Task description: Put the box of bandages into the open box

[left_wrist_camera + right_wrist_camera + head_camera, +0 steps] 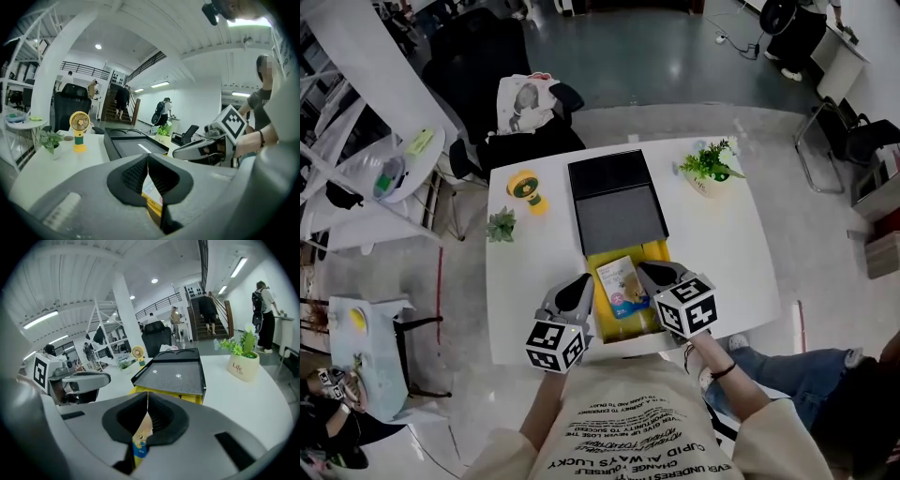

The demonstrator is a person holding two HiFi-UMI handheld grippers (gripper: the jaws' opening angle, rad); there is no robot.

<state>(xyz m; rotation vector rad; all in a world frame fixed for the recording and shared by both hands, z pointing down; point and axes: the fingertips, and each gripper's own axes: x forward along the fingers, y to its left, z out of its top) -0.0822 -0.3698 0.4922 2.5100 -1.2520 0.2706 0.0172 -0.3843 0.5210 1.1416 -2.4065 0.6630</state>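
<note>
Lower centre of the head view: the box of bandages lies flat inside the yellow open box on a white table. 2 grippers flank it. The left gripper and the right gripper both have jaws pressed together, pinching nothing. A black lid adjoins the yellow box's upper edge.

Cream T-shirt, black printed lettering, bottom centre. Thin black wristband, lower right. Grey moulded left gripper and right gripper: black ribbed pads, white cubes with black square markers, one per gripper.
</note>
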